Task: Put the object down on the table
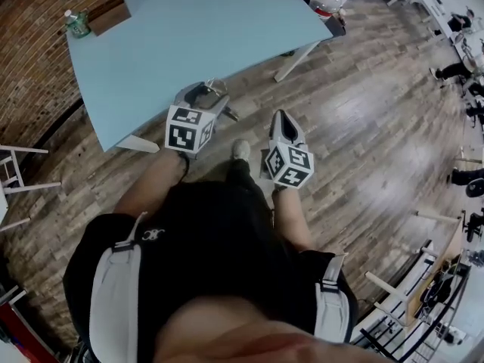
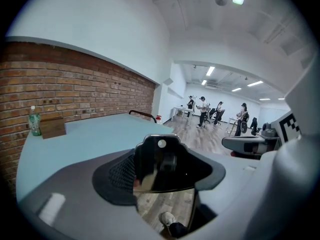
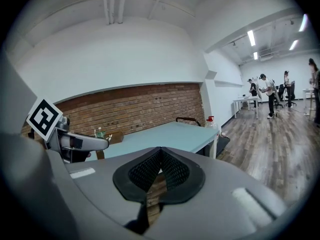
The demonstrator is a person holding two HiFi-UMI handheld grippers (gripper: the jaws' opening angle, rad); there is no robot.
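Dark glossy object sits clamped between my left fingers, and it is wide enough to hold them well apart. It has a rounded top with a small white dot, but I cannot tell what it is. I carry it upright and out in front, in the air and resting on nothing. Looking down past it I see wooden floor and my shoe, so by my judgement it has not reached the table.

The pale blue worktop lies ahead of my left gripper and stretches off to its left. Its near edge is just beyond the fingertips. At the far corner, well apart from my fingers, stand a green bottle and a brown box. The nearer stretch looks bare — a sensible place to aim for.

My right gripper hangs beside the left one over the floor. Its fingers are pressed together at the tip with nothing between them — it has no part in the carrying, so it is kept out of the way.

What remains, I think, is to bring the left fingers forward over the worktop, lower the object until it rests there, and then let go.
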